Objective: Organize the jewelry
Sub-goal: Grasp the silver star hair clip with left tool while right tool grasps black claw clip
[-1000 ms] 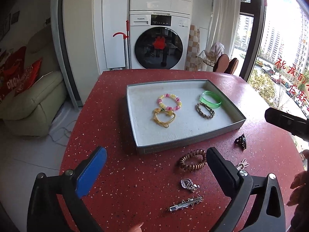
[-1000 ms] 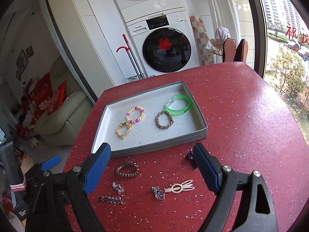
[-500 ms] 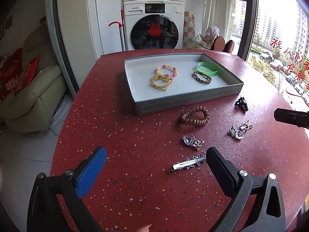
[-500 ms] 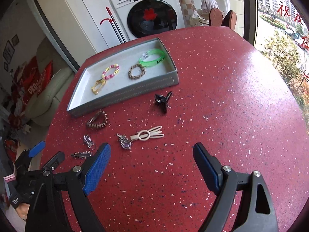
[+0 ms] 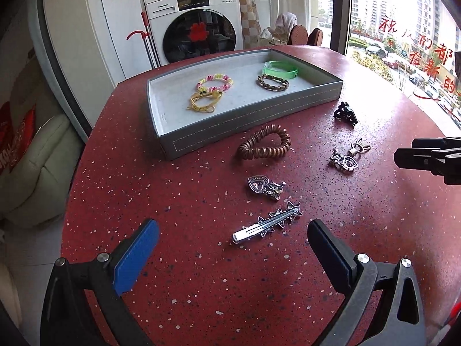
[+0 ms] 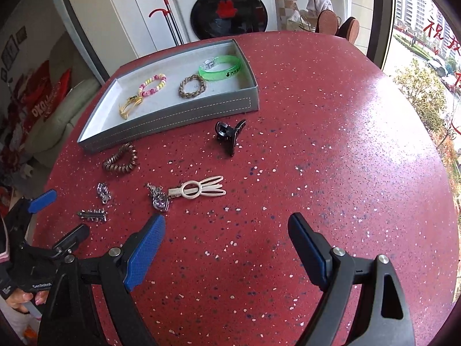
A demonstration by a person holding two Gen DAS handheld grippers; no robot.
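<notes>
On the red speckled table (image 5: 178,274) before a washing machine (image 5: 198,34), I am holding both the left gripper (image 5: 233,248) and right gripper (image 6: 226,239) spread apart and empty, hovering near the star hair clip (image 5: 268,223) and other loose pieces awaiting sorting, the grey tray (image 5: 247,121) already keeping four bracelets.

We view the red table (image 5: 121,201) steeply downward and close from each wrist, left from its near-left edge, right nearer its middle, both sharing the grey tray (image 5: 247,115) and scattered hair clips.

four bracelets (image 5: 214,82) in the tray (image 5: 250,118), hair clips (image 5: 266,225) on the table (image 5: 201,288) before it
</notes>
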